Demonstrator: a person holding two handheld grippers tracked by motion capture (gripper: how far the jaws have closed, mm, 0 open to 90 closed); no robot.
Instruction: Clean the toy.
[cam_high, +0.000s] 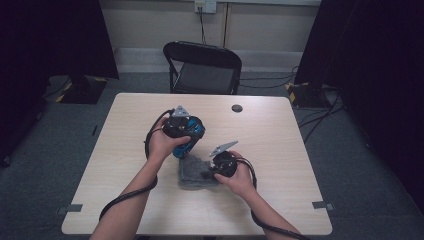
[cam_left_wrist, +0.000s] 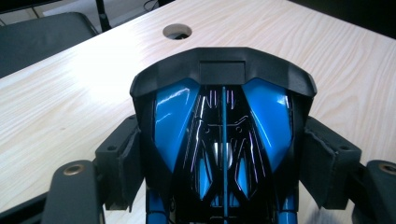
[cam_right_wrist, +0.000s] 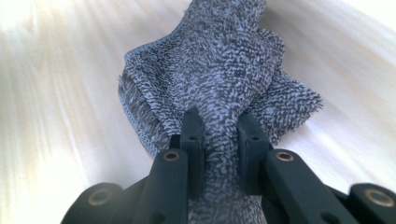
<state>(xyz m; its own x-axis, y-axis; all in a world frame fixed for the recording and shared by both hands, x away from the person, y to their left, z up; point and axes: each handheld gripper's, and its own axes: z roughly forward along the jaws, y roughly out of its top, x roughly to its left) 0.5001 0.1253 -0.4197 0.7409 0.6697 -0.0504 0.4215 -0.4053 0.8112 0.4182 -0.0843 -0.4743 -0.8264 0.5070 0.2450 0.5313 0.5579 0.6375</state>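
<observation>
Blue-black toy car (cam_left_wrist: 223, 140): rigid, glossy, slippery; left gripper (cam_left_wrist: 223, 163) clasped its flanks. Grey cloth (cam_right_wrist: 219, 79): limp; right gripper (cam_right_wrist: 220, 140) pinched a fold.

On the bench (cam_high: 125, 150), a toy car (cam_high: 189, 136) sits just left of and behind a cloth (cam_high: 192, 172); a chair (cam_high: 202, 67) stands beyond the bench's far edge.

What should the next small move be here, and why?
Probably bring the grey cloth up to the blue and black toy and wipe it: the right tool already pinches the cloth, and the left tool holds the toy just beside it.
</observation>
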